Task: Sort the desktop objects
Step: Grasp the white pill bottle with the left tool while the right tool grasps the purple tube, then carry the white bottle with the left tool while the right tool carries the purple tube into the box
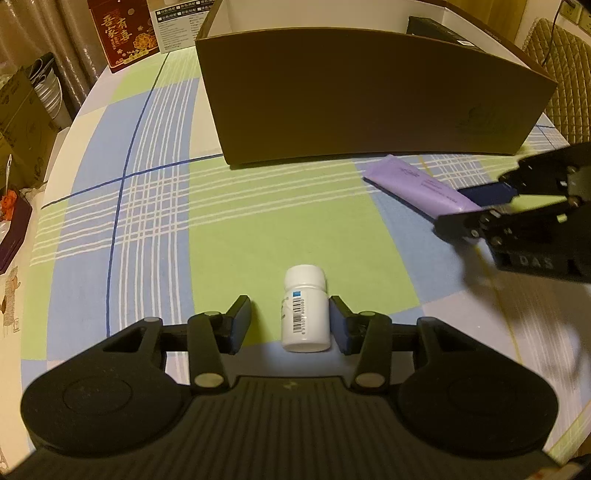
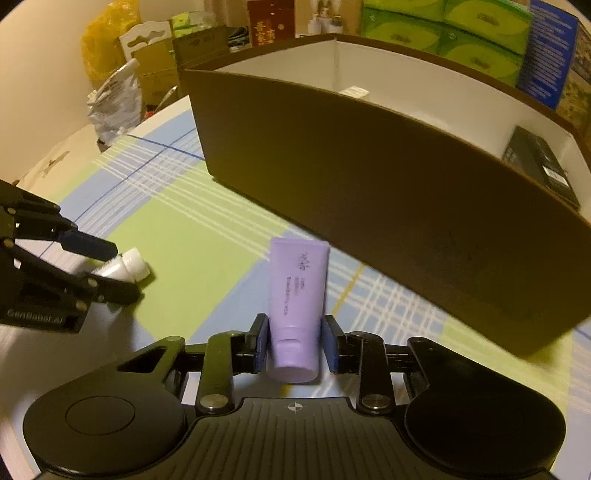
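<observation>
A white pill bottle (image 1: 305, 314) lies on the checked tablecloth between the fingers of my left gripper (image 1: 290, 325). The jaws are open, with a gap on the left side and the right pad touching or nearly touching the bottle. The bottle also shows in the right wrist view (image 2: 125, 268). My right gripper (image 2: 294, 341) is shut on the cap end of a purple tube (image 2: 297, 295) that lies on the cloth. The tube also shows in the left wrist view (image 1: 417, 184). A large brown box (image 1: 369, 99) with a white inside stands just beyond both.
A black flat item (image 2: 541, 166) lies inside the brown box (image 2: 369, 177). Red gift box (image 1: 118, 33), cardboard boxes and bowls stand past the table's left edge. Green tissue packs (image 2: 443, 29) sit behind the box. A plastic bag (image 2: 118, 99) is at the far left.
</observation>
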Available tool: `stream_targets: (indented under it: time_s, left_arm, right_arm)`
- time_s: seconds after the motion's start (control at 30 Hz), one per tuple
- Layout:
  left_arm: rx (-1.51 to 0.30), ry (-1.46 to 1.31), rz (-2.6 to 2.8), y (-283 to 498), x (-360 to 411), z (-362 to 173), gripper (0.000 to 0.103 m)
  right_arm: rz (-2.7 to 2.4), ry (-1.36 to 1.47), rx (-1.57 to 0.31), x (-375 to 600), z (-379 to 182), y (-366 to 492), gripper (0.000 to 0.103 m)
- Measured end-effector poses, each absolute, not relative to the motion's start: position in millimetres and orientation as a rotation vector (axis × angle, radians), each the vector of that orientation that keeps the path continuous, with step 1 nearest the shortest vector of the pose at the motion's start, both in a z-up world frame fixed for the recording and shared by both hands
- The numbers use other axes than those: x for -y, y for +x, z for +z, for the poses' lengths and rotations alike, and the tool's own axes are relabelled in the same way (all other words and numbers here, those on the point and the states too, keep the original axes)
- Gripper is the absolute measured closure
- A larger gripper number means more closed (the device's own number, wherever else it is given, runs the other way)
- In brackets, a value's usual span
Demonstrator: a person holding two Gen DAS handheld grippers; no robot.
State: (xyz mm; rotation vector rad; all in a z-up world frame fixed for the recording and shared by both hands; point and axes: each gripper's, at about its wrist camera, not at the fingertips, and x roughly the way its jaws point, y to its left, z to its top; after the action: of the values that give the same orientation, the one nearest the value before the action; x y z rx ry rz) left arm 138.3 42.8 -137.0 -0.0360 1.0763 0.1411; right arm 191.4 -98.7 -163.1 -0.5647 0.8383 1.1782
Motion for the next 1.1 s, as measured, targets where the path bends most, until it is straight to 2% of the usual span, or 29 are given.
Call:
stream_targets:
  time_s: [0.3,0.47,0.8,0.9,1.03,1.1]
  left_arm:
    - [-1.077,-0.035,0.119,142.2,-41.5,-137.0,0.065]
    - [-1.072,-0.042,0.086,143.7,-37.3,-136.9,0.080]
    - [-1.073,-0.024,-0.016,136.5,-5.3,-136.7,0.081]
    - [-1.074,-0.010,-0.015,138.0,-3.0,-136.8,0.080]
    - [-1.077,-0.030,-0.010,140.3,-6.5,-136.6,0.080]
    - [-1.075,-0.023,-0.010,139.9,-5.6,-137.0,0.080]
  right_arm:
    - [1.023,-0.428,-0.941,160.1,-155.7,187.4,0.075]
    - [0.947,-0.368,-0.967,201.1,-149.5,183.2,0.075]
    - [0.870,-0.350,-0.969,218.9,-147.1,180.1,0.074]
    - [0.876,-0.363,-0.959,216.7,-149.7,182.3,0.070]
    - [0.876,-0.372,-0.959,210.3,-151.4,187.1,0.058]
    - [0.877,-0.385,-0.952,207.5,-151.8,188.2,0.057]
